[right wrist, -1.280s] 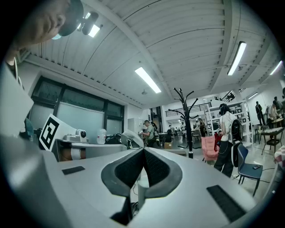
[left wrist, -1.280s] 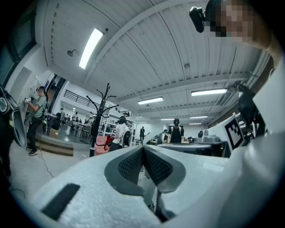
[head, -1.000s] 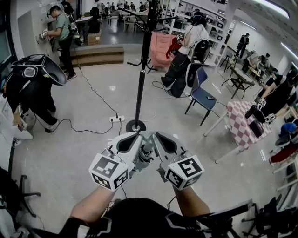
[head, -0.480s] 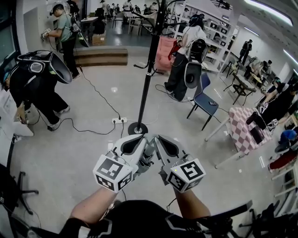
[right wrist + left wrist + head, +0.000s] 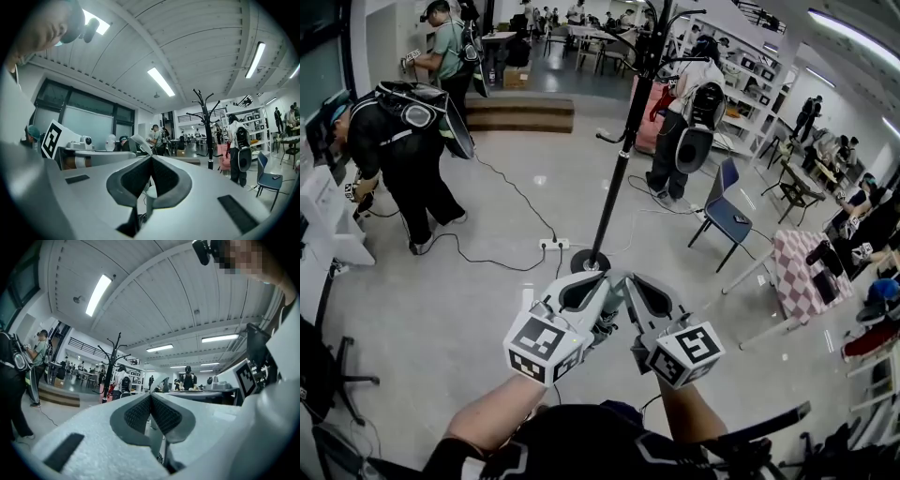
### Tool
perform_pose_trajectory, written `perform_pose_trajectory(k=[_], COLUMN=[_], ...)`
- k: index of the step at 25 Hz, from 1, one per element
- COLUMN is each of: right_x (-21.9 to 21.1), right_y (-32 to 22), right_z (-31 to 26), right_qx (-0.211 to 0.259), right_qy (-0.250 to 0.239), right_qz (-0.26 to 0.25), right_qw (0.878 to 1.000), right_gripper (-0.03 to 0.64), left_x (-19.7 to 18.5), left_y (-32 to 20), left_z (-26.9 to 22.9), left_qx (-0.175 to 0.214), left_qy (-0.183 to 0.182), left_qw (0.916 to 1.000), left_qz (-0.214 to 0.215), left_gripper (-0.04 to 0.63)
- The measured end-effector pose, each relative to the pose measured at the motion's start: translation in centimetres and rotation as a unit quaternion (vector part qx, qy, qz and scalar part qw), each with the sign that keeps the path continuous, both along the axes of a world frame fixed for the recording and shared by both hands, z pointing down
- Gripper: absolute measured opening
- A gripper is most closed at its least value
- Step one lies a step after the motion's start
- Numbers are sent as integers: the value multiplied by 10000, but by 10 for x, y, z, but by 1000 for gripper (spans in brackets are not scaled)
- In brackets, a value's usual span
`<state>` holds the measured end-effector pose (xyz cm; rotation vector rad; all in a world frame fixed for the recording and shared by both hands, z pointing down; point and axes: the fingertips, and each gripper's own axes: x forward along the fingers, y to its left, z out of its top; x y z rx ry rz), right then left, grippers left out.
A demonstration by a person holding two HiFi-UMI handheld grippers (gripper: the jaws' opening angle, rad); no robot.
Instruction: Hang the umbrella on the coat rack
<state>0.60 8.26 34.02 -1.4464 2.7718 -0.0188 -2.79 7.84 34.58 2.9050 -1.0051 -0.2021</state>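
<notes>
Carry step — left gripper (image 5: 151, 397) and right gripper (image 5: 151, 157) both clenched tip to tip, apparently pinching the grey umbrella (image 5: 602, 321) bunched between them; coat rack (image 5: 619, 178) stands ahead, well apart — next: close in, raise the umbrella to a hook (image 5: 607, 139).

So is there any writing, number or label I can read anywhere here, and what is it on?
No readable text anywhere.
On the left marker cube of the left claw: black-and-white squares only, no letters.
On the right marker cube of the right claw: the same, only a pattern.
On the shelves far back: too small to read.
</notes>
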Motion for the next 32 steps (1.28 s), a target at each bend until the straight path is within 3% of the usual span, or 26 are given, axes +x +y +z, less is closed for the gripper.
perform_pose_trajectory(k=[8, 21, 32], right_x=[-8, 63, 124], right_y=[-36, -115, -165], right_z=[11, 1, 1], right_qx=[-40, 45, 72], right_qy=[83, -404, -174], right_qz=[-246, -662, -673], right_qw=[9997, 9970, 9976], right_gripper=[9, 9, 9], left_x=[-5, 68, 126], left_y=[-36, -115, -164], left_z=[6, 6, -2], left_qx=[-71, -55, 29], left_qy=[44, -243, -256], left_qw=[9999, 9991, 9992], left_qz=[-128, -337, -318], left_gripper=[11, 9, 9])
